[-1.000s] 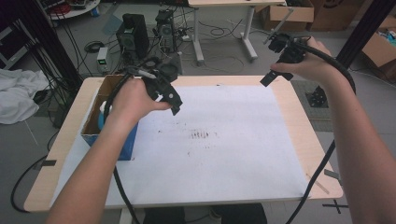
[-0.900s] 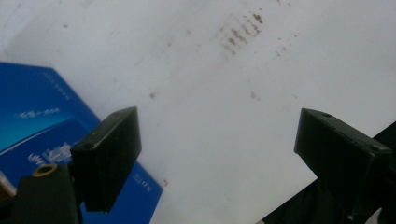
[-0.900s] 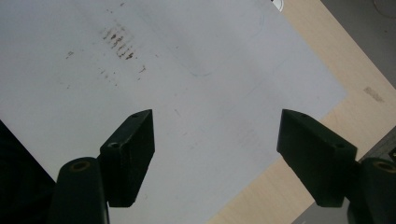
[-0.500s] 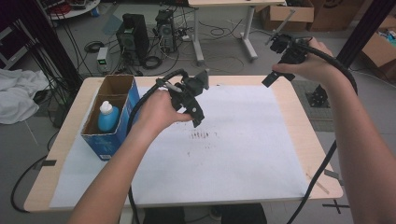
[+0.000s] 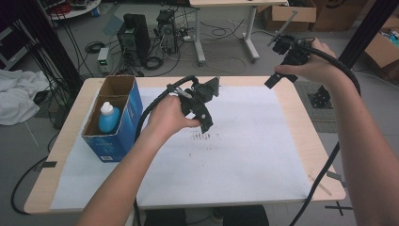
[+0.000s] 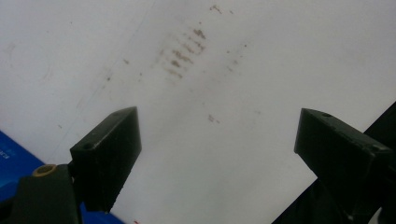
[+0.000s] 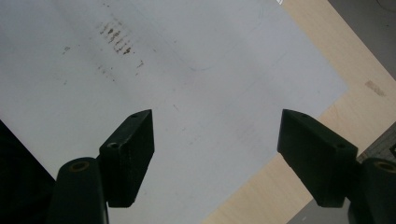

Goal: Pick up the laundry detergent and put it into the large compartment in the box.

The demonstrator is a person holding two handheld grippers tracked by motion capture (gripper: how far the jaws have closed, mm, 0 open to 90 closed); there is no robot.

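- Since a second ago the left gripper [image 5: 207, 106] has swung away from the blue box [image 5: 115, 136] at the table's left side and now hangs over the middle of the white paper sheet [image 5: 244, 155], held up in the person's left hand [image 5: 167, 117].
- Nothing is held — in the left gripper view its two black jaws stand wide apart with only bare paper between them.
- Straight below and ahead of that gripper lies a small cluster of brown smudges [image 6: 184, 53] on the paper; in the high view the same marks sit just beneath the hand.
- The blue box, now uncovered, stands open-topped on the left part of the sheet with a blue bottle with a white cap [image 5: 109, 117] upright inside it. A corner of the box shows at the lower left of the left gripper view.
- The right gripper [image 5: 289, 54] has barely shifted — the right hand [image 5: 313, 68] holds it raised above the table's far right corner, well apart from the left one.
- Its jaws are spread wide too, with nothing between them; the right gripper view looks down on the paper, the brown smudges and the bare wooden table [image 7: 322, 79] edge beyond the sheet.
- A black cable trails from each gripper towards the near edge of the table.
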